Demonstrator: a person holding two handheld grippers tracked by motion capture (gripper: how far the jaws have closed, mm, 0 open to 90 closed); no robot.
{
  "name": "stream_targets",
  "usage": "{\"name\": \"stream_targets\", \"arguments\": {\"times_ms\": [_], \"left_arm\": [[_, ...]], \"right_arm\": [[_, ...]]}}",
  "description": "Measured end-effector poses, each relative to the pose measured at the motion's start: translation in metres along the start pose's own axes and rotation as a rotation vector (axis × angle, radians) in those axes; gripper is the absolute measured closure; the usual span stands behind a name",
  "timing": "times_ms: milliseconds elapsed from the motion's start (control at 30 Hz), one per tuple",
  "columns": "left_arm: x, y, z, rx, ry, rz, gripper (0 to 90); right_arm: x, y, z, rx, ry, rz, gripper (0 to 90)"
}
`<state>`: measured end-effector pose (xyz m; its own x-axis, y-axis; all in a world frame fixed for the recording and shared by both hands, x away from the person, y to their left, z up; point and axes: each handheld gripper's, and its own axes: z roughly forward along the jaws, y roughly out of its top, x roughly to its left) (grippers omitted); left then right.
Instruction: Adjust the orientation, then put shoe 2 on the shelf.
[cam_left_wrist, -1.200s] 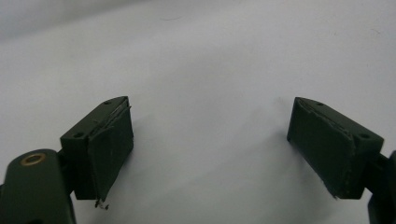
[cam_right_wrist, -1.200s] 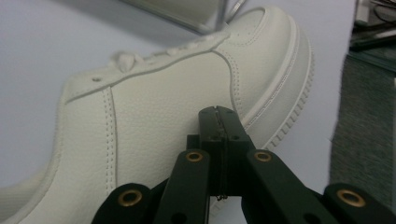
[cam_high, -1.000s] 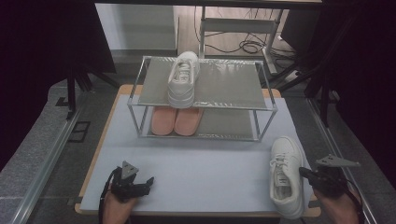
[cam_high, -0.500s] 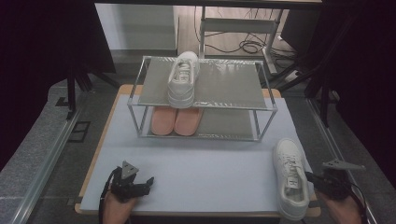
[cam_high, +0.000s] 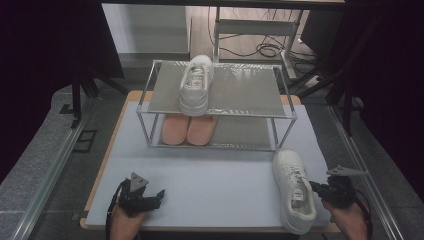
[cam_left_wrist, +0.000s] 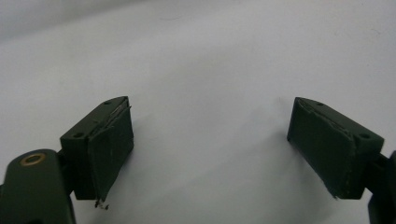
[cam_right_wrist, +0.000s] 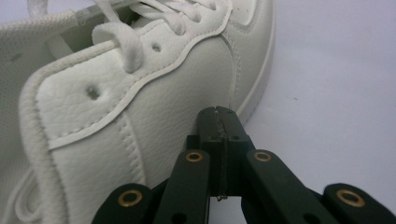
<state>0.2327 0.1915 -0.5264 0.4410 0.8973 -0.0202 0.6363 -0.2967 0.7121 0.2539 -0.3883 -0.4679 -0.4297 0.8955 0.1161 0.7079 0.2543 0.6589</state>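
While left claw (cam_left_wrist: 210, 149) gapes wide, right claw (cam_right_wrist: 223, 116), pinched together, seemingly touches white sneaker (cam_right_wrist: 140, 102).

My right gripper (cam_right_wrist: 223, 116) hides the patch of shoe (cam_high: 294, 187) behind its tips, so I cannot tell whether they touch it. The shoe's heel runs off my right gripper view. The rack's (cam_high: 220, 107) top shelf covers the pink pair's (cam_high: 189, 131) heels.

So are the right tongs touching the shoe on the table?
Touching. In the right gripper view the shut right tongs press their tips against the side of the shoe, with no gap showing.
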Motion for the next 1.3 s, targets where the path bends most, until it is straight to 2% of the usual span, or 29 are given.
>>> {"name": "stream_targets", "arguments": {"times_ms": [267,533,667,967,1033,1300], "left_arm": [[0.0,0.0,0.0,0.0,0.001,0.0,14.3],[0.0,0.0,0.0,0.0,0.001,0.0,14.3],[0.0,0.0,0.0,0.0,0.001,0.001,14.3],[0.0,0.0,0.0,0.001,0.0,0.0,14.3],[0.0,0.0,0.0,0.0,0.001,0.0,14.3],[0.0,0.0,0.0,0.0,0.0,0.0,14.3]], "right_arm": [[0.004,0.0,0.003,-0.004,0.046,0.008,90.0],[-0.011,0.009,0.012,-0.004,-0.009,0.04,90.0],[-0.018,0.015,0.021,0.001,0.004,0.057,90.0],[-0.014,0.014,0.022,-0.014,0.034,0.068,90.0],[-0.009,0.015,0.025,-0.015,0.067,0.063,90.0],[0.01,0.026,0.045,0.003,0.101,0.026,90.0]]}}
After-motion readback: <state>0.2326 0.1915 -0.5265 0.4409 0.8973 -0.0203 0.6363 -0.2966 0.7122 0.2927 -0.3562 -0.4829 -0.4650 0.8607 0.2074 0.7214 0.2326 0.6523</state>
